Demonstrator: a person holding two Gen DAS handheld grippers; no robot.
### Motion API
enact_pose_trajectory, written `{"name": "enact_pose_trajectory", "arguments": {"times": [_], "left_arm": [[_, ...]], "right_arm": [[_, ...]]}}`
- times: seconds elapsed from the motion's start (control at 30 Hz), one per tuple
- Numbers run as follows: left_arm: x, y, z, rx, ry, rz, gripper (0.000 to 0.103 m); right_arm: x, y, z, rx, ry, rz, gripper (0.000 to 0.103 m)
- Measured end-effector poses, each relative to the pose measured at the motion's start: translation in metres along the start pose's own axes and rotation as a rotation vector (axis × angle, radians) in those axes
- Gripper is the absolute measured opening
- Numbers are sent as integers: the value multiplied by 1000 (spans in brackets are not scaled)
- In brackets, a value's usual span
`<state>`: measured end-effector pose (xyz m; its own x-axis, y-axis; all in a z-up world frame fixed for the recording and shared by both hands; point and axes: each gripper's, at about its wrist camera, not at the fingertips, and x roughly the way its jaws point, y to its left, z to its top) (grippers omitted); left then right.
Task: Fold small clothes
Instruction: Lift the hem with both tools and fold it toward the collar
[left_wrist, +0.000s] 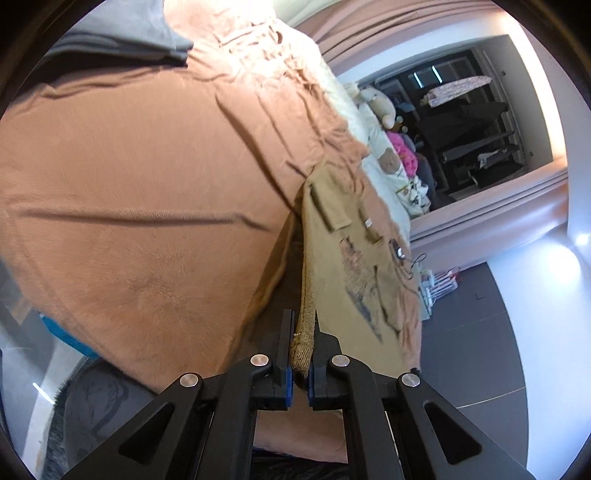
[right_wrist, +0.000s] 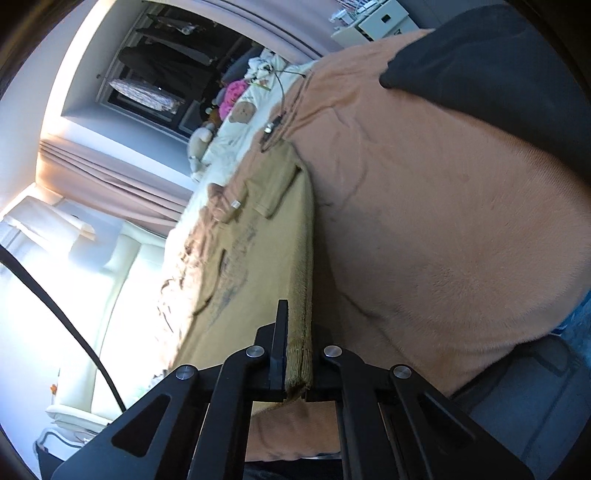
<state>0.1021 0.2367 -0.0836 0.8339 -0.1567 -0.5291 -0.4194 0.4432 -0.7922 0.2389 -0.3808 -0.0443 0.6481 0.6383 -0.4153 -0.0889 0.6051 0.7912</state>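
A small tan T-shirt (left_wrist: 347, 258) with a dark print lies spread on the brown bedsheet (left_wrist: 147, 192), its short sleeves at the far end. My left gripper (left_wrist: 301, 332) is shut on the shirt's ribbed hem, which stands pinched between the blue pads and is lifted off the sheet. In the right wrist view the same T-shirt (right_wrist: 258, 251) stretches away, and my right gripper (right_wrist: 297, 332) is shut on the other hem corner, raised too. The cloth hangs taut between both grips and the bed.
Folded grey clothes (left_wrist: 122, 33) sit at the far left of the bed. A dark garment (right_wrist: 498, 74) lies at the upper right. Plush toys and pink cloth (left_wrist: 399, 144) are piled past the shirt. Cables (right_wrist: 275, 125) rest near the collar. Beyond the bed are curtains and an open wardrobe (left_wrist: 472, 129).
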Motion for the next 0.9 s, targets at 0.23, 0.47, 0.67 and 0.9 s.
{"name": "enact_pose_trajectory", "arguments": {"times": [0.23,0.47,0.67,0.9], "left_arm": [[-47,-17,-7,-37,-47,-67,5],[-96,-46,-10,-13,-113,-113,5],[-139,-70,-20,7,-162,-173,5],[-180,-91,-29,38,-218,-248,5]], "right_arm": [[-33,11,-9,26,-21,56,0],[-72,23,-17,13,-71,143,0],[-98,22,-26,10,-108,198,0],[-107,17,-33,-6,-149,265,0]]}}
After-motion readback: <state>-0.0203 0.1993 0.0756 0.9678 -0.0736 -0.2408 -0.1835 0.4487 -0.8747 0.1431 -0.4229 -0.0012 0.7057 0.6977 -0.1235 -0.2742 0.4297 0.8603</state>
